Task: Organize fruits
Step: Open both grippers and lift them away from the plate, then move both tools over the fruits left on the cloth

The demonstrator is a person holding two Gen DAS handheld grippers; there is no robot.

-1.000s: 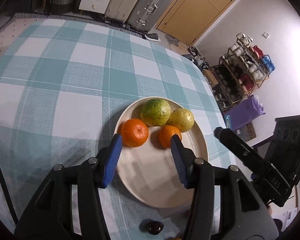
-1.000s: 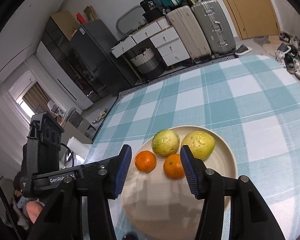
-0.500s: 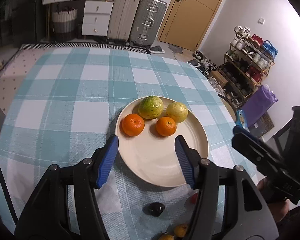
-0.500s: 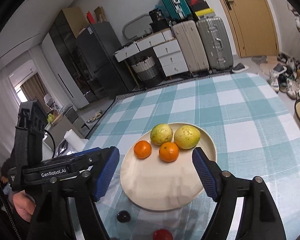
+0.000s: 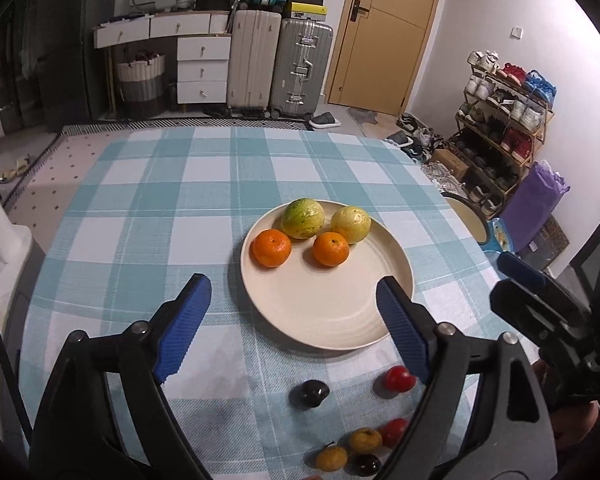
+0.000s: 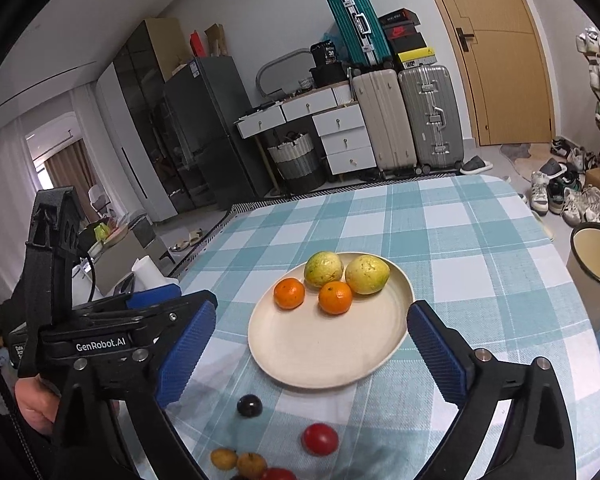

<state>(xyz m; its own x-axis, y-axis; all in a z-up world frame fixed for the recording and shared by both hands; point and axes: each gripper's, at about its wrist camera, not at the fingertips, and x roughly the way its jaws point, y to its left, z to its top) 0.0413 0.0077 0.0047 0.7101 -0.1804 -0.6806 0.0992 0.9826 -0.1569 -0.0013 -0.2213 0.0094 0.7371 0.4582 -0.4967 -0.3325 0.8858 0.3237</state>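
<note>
A cream plate [image 5: 332, 320] [image 6: 328, 352] sits on the checked tablecloth and holds two oranges [image 5: 272, 248] [image 6: 289, 293] and two yellow-green fruits [image 5: 302, 218] [image 6: 367, 274]. Small loose fruits lie near the front edge: a dark one [image 5: 310, 394] [image 6: 249, 405], red ones [image 5: 398, 378] [image 6: 319, 439] and little yellow-orange ones [image 5: 364, 440] [image 6: 224, 458]. My left gripper [image 5: 296, 296] hangs above the plate's near rim, jaws opening, nothing between them. My right gripper [image 6: 312, 324] is also over the plate's near side, jaws opening and empty.
A round container [image 6: 596, 264] stands at the table's right edge. A white roll [image 6: 150, 272] stands off the left side. Suitcases [image 5: 278, 64] and a drawer unit line the far wall; a shoe rack [image 5: 500, 128] is at the right.
Both grippers have pulled back and up from the plate and their jaws have spread wider. The small fruits by the front edge have come into view.
</note>
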